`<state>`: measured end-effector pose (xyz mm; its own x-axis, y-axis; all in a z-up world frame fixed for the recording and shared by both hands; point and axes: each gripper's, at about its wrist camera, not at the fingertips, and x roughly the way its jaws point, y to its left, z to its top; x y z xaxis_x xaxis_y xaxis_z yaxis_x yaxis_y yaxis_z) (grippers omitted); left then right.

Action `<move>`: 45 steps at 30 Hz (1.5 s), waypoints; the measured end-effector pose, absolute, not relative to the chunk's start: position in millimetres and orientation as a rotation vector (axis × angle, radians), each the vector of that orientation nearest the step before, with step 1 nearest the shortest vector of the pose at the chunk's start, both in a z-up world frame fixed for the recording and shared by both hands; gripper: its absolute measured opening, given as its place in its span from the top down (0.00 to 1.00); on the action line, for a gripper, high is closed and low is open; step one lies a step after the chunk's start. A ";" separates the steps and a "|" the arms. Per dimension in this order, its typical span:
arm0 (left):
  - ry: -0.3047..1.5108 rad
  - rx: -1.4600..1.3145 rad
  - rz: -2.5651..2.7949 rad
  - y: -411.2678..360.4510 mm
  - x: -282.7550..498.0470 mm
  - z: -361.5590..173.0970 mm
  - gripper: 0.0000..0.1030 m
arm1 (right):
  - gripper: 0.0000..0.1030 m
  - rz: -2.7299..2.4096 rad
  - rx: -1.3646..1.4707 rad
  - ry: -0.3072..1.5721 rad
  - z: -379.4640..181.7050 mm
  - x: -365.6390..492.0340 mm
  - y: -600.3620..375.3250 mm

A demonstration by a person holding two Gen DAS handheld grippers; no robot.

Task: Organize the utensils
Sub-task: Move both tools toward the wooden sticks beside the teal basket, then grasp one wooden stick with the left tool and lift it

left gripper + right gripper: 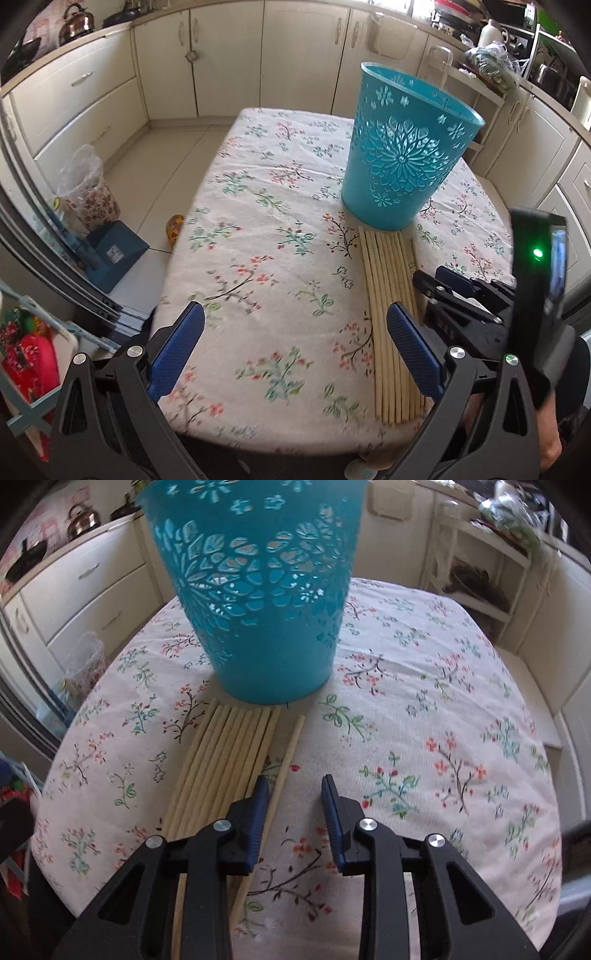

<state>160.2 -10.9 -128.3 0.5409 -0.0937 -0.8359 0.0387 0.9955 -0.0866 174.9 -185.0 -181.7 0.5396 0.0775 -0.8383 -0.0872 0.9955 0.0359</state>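
One loose chopstick (287,760) lies just inside your right gripper's (293,794) left pad, long axis toward twelve o'clock and the blue basket (255,602); jaws narrowed, apparently not yet pinching it. Left gripper (295,347) is wide apart, empty.

floral table (258,192): basket (402,147), chopsticks (388,295)

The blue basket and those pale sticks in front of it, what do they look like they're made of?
The blue basket looks like moulded plastic with a slight sheen: its wall is pierced with crisp flower cut-outs that let light through. The sticks look like bare bamboo or light wood, matt and unpainted, probably chopsticks; which of the two the pictures leave open.
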 end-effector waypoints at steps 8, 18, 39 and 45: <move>1.070 -0.036 -0.097 -46.5 217.5 -167.0 0.23 | 0.92 0.170 0.026 1.043 -179.8 187.5 -224.7; 1.097 0.020 -0.059 -63.2 242.1 -181.4 0.30 | 0.89 0.191 0.100 1.034 -182.7 189.0 -231.8; 1.097 -0.043 -0.254 -29.9 240.3 -150.2 0.95 | 0.86 0.194 0.075 1.020 -183.2 186.7 -227.5; 0.966 -0.176 -0.284 -7.5 226.0 -94.9 0.95 | 0.82 0.197 0.068 1.014 -183.4 184.9 -224.3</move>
<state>226.0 -7.5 -94.9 0.5354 -0.3151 -0.7836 0.1596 0.9488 -0.2725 184.9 -224.3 -183.4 0.5123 0.1955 -0.8363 -0.1326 0.9801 0.1479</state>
